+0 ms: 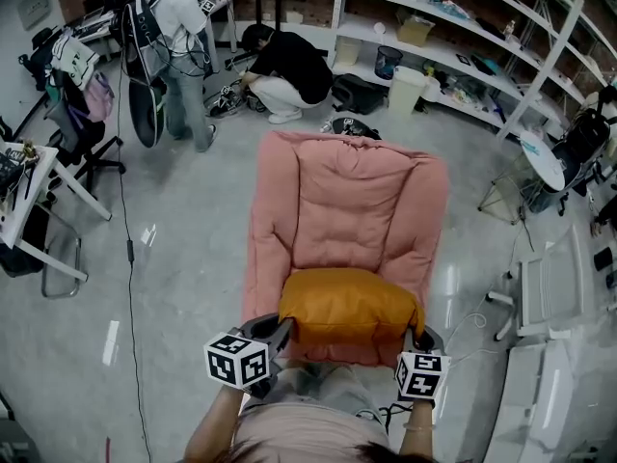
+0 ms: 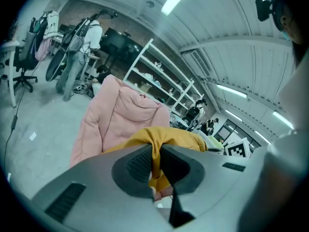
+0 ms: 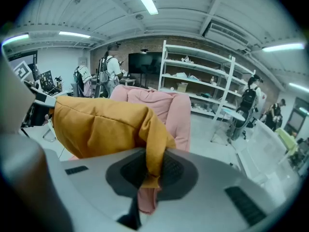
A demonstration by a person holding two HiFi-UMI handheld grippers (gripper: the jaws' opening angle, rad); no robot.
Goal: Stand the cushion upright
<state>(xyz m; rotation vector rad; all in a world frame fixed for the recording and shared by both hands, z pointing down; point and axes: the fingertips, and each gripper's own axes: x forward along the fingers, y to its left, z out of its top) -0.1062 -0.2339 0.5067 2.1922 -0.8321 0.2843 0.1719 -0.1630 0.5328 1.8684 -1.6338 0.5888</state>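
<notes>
An orange cushion [image 1: 349, 304] is held over the near end of a pink padded recliner seat [image 1: 352, 205]. My left gripper [image 1: 282, 333] is shut on the cushion's left corner, and in the left gripper view the orange fabric [image 2: 155, 151] is pinched between the jaws. My right gripper [image 1: 418, 337] is shut on the right corner; in the right gripper view a fold of the cushion [image 3: 153, 151] runs down between the jaws. Both marker cubes sit just in front of the person's body.
Two people [image 1: 178, 27] work at the far side of the room, one crouching [image 1: 284, 70]. White shelving [image 1: 453, 37] lines the back right. An office chair [image 1: 72, 114] and desk stand at the left, a small white table [image 1: 540, 157] at the right. A cable [image 1: 128, 249] trails on the floor.
</notes>
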